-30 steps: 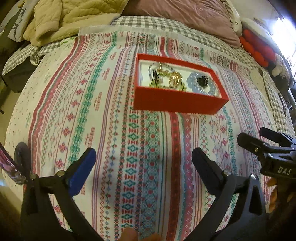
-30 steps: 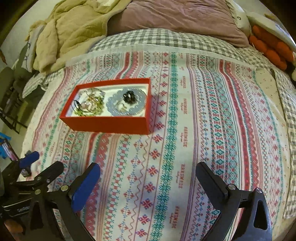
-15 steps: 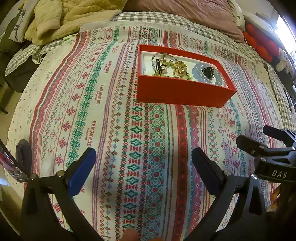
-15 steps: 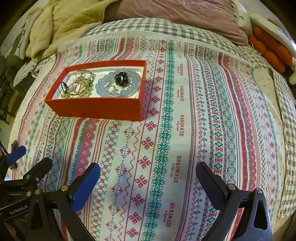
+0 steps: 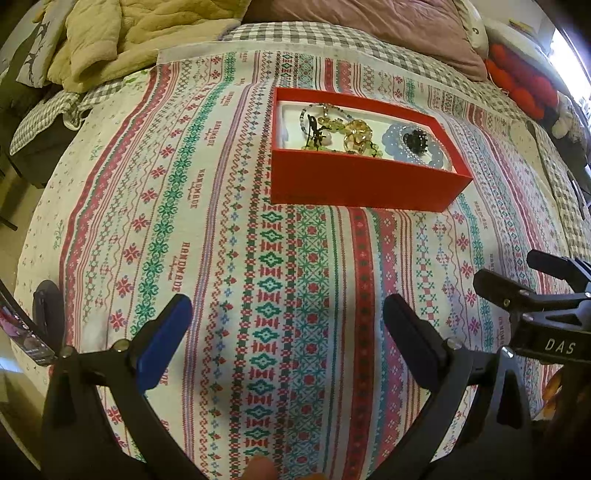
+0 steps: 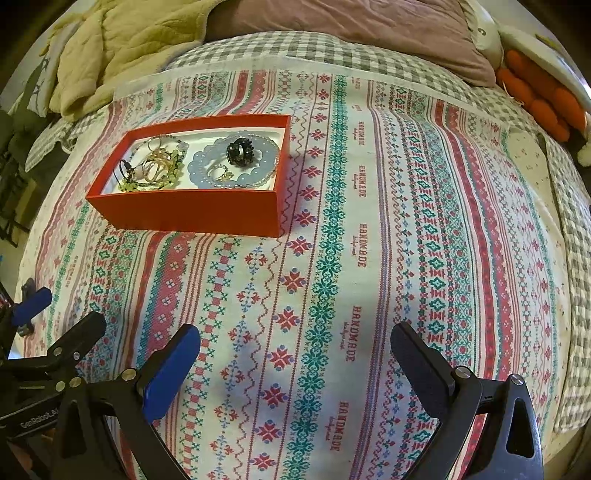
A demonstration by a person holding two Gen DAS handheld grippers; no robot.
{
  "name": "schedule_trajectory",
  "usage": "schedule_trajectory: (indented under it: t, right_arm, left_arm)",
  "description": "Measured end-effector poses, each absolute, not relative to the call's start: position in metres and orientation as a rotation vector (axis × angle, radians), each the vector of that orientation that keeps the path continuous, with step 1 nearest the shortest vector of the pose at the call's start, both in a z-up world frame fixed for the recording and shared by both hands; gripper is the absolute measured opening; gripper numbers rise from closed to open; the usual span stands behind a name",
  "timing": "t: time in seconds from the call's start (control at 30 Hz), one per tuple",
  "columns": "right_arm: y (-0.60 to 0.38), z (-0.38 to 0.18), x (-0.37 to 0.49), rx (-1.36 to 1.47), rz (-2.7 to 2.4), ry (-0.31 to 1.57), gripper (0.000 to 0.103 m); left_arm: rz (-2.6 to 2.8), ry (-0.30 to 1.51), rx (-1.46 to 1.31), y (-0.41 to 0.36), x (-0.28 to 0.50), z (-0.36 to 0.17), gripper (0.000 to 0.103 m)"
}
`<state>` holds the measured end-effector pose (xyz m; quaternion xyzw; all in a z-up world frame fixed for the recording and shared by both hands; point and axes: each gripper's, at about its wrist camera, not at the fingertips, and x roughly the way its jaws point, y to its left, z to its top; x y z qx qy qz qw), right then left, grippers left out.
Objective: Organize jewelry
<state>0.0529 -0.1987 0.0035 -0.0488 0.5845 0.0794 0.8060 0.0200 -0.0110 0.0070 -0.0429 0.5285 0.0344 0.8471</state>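
Note:
A red box (image 5: 362, 181) (image 6: 192, 212) sits on the patterned cloth (image 5: 221, 258) on the bed. Inside lie a pale blue bead bracelet (image 6: 199, 166) (image 5: 391, 142), a black bead ring (image 6: 240, 149) (image 5: 413, 140), gold rings (image 6: 159, 162) (image 5: 356, 134) and green beads (image 6: 173, 173). My left gripper (image 5: 288, 317) is open and empty, well short of the box. My right gripper (image 6: 295, 350) is open and empty, to the right of and nearer than the box. Each gripper shows at the edge of the other's view.
A yellow quilt (image 6: 110, 48) and a mauve pillow (image 6: 332, 22) lie at the bed's head. Orange cushions (image 6: 535, 99) sit at the far right. The checked sheet (image 6: 295, 51) borders the cloth. The bed edge drops off at the left (image 5: 22, 221).
Both views now look down more steeply on the box, and its contents show more fully. It has moved higher and farther in the left wrist view. Both grippers stayed open.

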Motion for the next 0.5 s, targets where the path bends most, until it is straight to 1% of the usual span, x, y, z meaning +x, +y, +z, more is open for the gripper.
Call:
schedule_trajectory:
  t: [0.5]
  right_arm:
    - [-0.1967, 0.0022, 0.0526, -0.107, 0.174, 1.255, 0.103]
  left_arm:
    - [0.073, 1.116, -0.089, -0.0113, 0.0201, 0.0079, 0.103]
